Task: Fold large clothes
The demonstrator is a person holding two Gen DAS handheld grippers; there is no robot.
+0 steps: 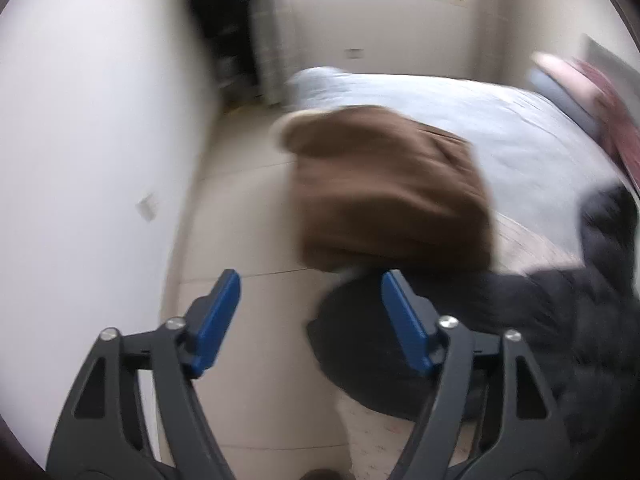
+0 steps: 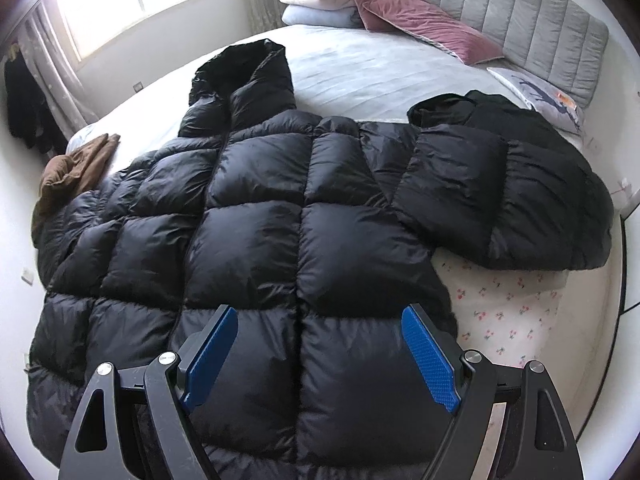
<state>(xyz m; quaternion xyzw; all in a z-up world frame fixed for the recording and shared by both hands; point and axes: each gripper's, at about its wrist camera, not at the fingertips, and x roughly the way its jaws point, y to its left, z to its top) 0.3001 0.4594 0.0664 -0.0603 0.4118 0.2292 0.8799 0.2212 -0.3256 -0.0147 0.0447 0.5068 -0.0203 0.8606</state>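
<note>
- A big black puffer jacket [image 2: 256, 232] lies flat and spread out on the bed [image 2: 380, 72]. Its hood [image 2: 244, 80] points toward the window side and its hem is nearest to the onlooker's side.
- The right hand-held gripper [image 2: 320, 356] hangs just above the hem, near the middle line of the jacket. Its jaws are wide apart and hold nothing.
- The long axis of the jacket runs straight away from this gripper, from hem to hood, so both side edges are about equally far from it.
- The left hand-held gripper [image 1: 310, 320] is also wide and empty. Its view is blurred; it is at the left edge of the jacket, over the floor [image 1: 240, 240], facing a brown garment [image 1: 384, 192] on the bed corner.
- A second black jacket [image 2: 508, 184], already bundled, lies on the right side and touches the big one.
- In my judgement the left gripper is nearer to the left sleeve side, so the first fold may start there.
</note>
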